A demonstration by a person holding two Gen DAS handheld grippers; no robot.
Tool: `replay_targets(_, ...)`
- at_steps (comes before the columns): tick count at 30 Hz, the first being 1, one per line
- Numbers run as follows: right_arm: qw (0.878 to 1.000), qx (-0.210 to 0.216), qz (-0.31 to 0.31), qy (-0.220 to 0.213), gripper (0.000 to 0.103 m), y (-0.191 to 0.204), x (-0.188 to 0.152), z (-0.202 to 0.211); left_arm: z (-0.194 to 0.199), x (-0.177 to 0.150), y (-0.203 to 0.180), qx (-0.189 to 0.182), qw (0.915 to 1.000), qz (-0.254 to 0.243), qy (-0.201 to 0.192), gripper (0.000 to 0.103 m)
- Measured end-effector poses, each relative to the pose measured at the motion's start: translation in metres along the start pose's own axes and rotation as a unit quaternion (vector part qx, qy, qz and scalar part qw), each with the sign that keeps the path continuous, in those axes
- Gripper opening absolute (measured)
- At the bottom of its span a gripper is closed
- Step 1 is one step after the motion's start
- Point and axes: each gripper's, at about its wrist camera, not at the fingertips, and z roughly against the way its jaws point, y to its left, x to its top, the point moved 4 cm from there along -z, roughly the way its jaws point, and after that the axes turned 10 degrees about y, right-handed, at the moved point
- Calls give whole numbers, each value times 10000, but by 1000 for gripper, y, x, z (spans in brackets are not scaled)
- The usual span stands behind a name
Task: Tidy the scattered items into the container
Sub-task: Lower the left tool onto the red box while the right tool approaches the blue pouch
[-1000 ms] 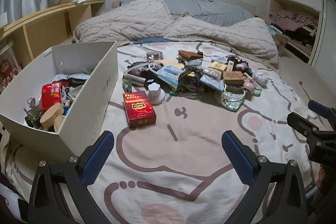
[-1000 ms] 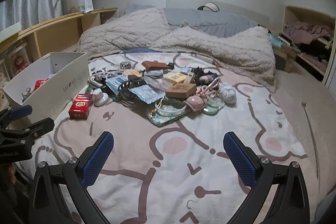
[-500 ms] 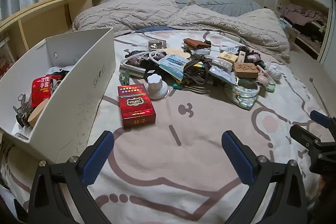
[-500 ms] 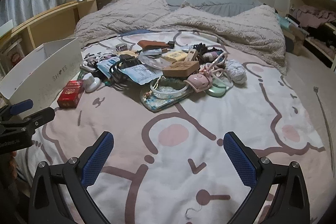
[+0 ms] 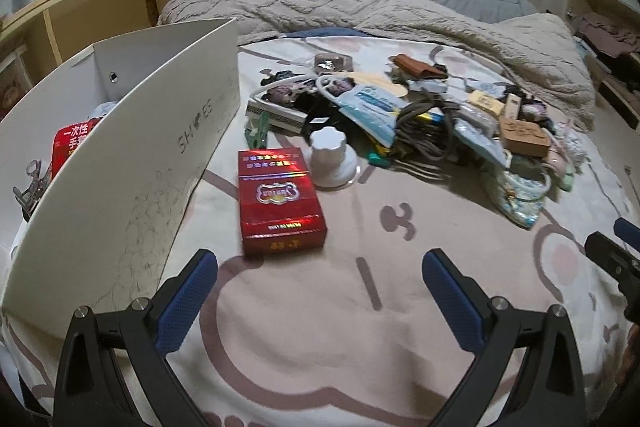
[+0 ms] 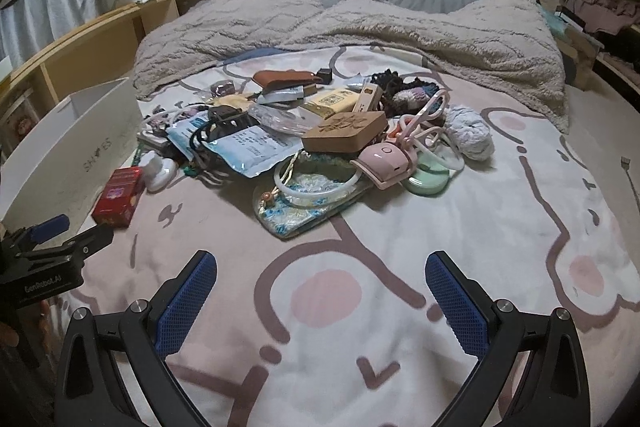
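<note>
A white shoe box stands on the bed at the left, with a red packet and other items inside; it also shows in the right wrist view. A red box lies just ahead of my open, empty left gripper, a white knob-shaped item behind it. A pile of scattered items lies mid-bed: a wooden box, a pink case, a patterned pouch, grey yarn. My right gripper is open and empty, short of the pile.
A rumpled beige blanket and grey pillows cover the far half of the bed. Wooden shelves run along the left wall. Shelves with clothes stand at the right. The patterned bedsheet lies in front of both grippers.
Both grippers have moved forward and lower toward the bed. The red box and the pile look nearer and larger. Both stay open.
</note>
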Motion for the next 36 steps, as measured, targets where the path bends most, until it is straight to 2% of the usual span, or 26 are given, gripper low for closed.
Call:
replay_targets(4, 9997, -52, -162, 170, 103, -1, 11, -17, -13, 8, 4, 157, 9998, -6, 84, 103)
replay_targets(11, 9981, 77, -248, 562, 103, 7, 24, -47, -31, 18, 9, 99, 9996, 136, 219, 103)
replay_targets(19, 9946, 17, -257, 1007, 103, 21, 33, -80, -50, 26, 18, 173, 9989, 296, 328, 103)
replay_targets(28, 9923, -113, -330, 1185, 103, 27, 39, -101, -67, 25, 18, 222, 9980, 326, 487, 103)
replay_targets(33, 9938, -248, -55, 1079, 103, 31, 34, -102, -69, 22, 20, 267, 9977, 294, 557, 103)
replay_targets(36, 9946, -175, 17, 1021, 103, 30, 33, -102, -71, 21, 20, 233, 9974, 291, 609, 103)
